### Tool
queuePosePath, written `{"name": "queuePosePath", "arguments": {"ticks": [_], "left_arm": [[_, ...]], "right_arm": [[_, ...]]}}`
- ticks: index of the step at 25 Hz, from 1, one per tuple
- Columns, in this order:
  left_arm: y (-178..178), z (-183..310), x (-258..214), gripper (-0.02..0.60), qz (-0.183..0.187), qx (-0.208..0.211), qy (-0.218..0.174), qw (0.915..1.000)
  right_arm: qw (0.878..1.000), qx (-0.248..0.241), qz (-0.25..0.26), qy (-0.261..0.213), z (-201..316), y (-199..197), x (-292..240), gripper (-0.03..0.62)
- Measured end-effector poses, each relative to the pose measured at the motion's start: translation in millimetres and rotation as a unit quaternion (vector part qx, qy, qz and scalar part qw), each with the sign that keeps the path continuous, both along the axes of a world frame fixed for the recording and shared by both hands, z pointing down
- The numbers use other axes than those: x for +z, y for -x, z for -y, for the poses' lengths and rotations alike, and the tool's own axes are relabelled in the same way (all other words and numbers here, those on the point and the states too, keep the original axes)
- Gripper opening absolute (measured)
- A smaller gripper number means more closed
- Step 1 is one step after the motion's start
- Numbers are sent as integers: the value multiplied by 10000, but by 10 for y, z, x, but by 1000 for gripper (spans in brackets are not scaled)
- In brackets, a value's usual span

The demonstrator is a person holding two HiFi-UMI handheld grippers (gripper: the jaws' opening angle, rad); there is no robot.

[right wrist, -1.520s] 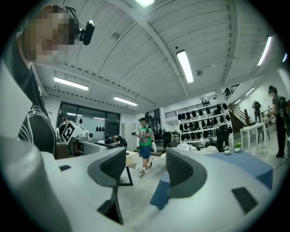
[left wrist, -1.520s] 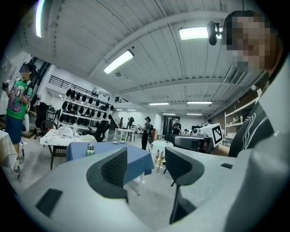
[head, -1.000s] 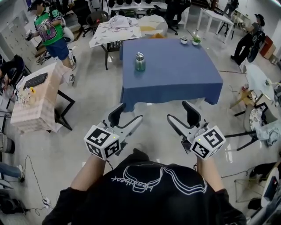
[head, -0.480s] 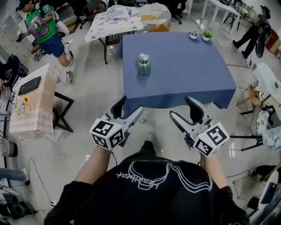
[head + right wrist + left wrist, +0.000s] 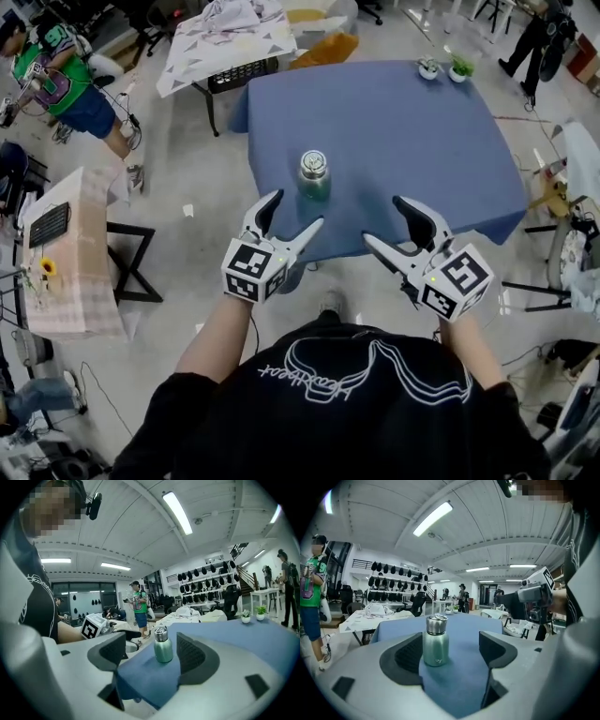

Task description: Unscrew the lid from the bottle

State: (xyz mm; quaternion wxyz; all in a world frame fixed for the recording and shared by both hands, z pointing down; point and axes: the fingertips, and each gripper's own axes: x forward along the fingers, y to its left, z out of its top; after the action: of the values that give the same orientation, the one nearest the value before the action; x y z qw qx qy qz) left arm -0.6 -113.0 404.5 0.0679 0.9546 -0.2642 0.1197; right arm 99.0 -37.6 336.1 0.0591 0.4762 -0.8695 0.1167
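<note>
person has closed in on the blue surface (image 5: pixel 422 141): a second ago it sat far off at 12 o'clock in the head view, now its near edge is right at the claw tips. bottle (image 5: pixel 314 175) stands upright on the surface, toward 8 o'clock of its middle, silver lid (image 5: pixel 314 161) still on. both claws have come forward with the walk.

left claw (image 5: pixel 296 209): released, its jaws have just been opening wider, nothing pressed between them. in the left gripper view the bottle (image 5: pixel 436 641) shows in the gap near the left pad, but it is apart from it, further out on the cloth. bottle lies at about 12 o'clock from this claw.

right claw (image 5: pixel 382 219): released too, jaws apart, empty. bottle (image 5: pixel 163 646) is framed between them in the right gripper view, not reached; at about 10 o'clock from it in the head view.

judgement: this is the approach, no unscrewing begun. likely one claw takes the body, the other the lid. slim bottle, could tip if bumped.
</note>
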Motion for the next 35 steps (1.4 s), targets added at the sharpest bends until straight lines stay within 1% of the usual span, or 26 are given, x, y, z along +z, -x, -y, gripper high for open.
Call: {"name": "queuePosePath", "arguments": {"ticks": [5, 11, 12, 15, 17, 22, 30, 35], "left_arm": [[-202, 390, 354, 374, 295, 249, 105, 9992], [-373, 629, 594, 373, 582, 580, 40, 9966], [-401, 644, 609, 373, 561, 649, 58, 9963], [-478, 643, 627, 373, 350, 855, 160, 9956], [-517, 645, 646, 373, 292, 937, 204, 9950], [-579, 664, 681, 367, 379, 1098, 88, 9932], [-597, 682, 677, 362, 283, 1197, 49, 9924], [-594, 675, 683, 362, 273, 1203, 35, 9924]], "right_arm": [[9999, -23, -31, 130, 418, -41, 126, 332], [9993, -257, -33, 259, 705, 57, 281, 331], [9992, -278, -34, 271, 740, 71, 301, 331], [9988, -373, -71, 324, 850, 127, 384, 331], [9983, -462, -109, 346, 934, 178, 433, 330], [9965, -715, -236, 357, 1132, 329, 528, 327], [9915, -1136, -595, 222, 1391, 576, 621, 304], [9897, -1238, -696, 187, 1453, 648, 695, 293]]}}
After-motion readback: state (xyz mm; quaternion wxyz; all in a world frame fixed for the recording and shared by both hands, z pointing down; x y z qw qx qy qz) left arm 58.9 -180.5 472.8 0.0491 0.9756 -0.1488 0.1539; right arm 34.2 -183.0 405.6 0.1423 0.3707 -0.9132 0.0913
